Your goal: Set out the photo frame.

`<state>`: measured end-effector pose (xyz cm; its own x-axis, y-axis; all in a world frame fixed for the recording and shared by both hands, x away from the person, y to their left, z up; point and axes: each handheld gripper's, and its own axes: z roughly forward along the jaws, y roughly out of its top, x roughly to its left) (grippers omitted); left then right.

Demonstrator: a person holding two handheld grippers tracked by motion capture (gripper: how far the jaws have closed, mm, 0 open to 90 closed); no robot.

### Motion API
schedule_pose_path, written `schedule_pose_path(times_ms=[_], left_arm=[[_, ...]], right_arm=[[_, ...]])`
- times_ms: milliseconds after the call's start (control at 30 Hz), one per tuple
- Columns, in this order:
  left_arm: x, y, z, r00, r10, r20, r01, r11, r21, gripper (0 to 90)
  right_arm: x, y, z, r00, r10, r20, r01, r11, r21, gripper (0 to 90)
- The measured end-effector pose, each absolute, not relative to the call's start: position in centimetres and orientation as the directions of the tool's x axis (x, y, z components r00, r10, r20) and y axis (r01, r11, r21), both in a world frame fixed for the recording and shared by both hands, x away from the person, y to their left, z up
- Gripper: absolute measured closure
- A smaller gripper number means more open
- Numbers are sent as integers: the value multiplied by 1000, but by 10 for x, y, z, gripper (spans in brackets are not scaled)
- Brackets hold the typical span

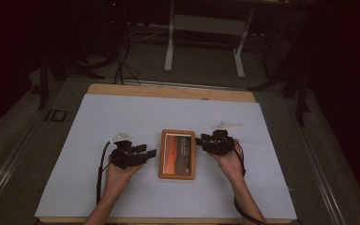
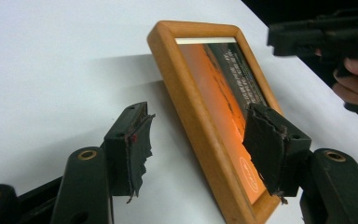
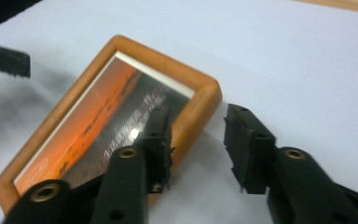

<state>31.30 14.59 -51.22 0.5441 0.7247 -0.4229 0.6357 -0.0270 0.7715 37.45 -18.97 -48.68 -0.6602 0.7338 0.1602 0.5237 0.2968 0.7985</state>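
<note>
A wooden picture frame [image 1: 177, 154] with an orange and dark print lies flat on the white sheet, lengthwise away from me. My left gripper [image 1: 152, 152] sits at its left side. In the left gripper view its jaws [image 2: 198, 135] straddle the frame's [image 2: 191, 98] near long rail, one pad off the wood, the other over the print, neither pressing. My right gripper [image 1: 199, 140] is at the frame's upper right corner. Seen from the right gripper, it [image 3: 200, 140] stands open astride the frame's [image 3: 200, 100] corner rail, with a gap on the outer side.
The white sheet [image 1: 122, 117] covers most of a wooden table [image 1: 168, 90]. A small pale object [image 1: 227, 125] lies behind the right hand. Beyond the table are a dark floor, cables and the white legs of a desk [image 1: 169, 47].
</note>
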Motion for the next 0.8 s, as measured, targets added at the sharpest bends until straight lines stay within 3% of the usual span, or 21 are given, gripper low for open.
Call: schedule_pose_path(times_ms=[200, 800], left_arm=[[306, 141, -512, 563, 737, -375, 616, -72, 785, 406], [298, 141, -507, 573, 730, -373, 613, -79, 786, 402]], right_arm=[[381, -176, -487, -691, 714, 112, 471, 327, 819, 895], [394, -154, -496, -707, 707, 37, 433, 390, 813, 898]])
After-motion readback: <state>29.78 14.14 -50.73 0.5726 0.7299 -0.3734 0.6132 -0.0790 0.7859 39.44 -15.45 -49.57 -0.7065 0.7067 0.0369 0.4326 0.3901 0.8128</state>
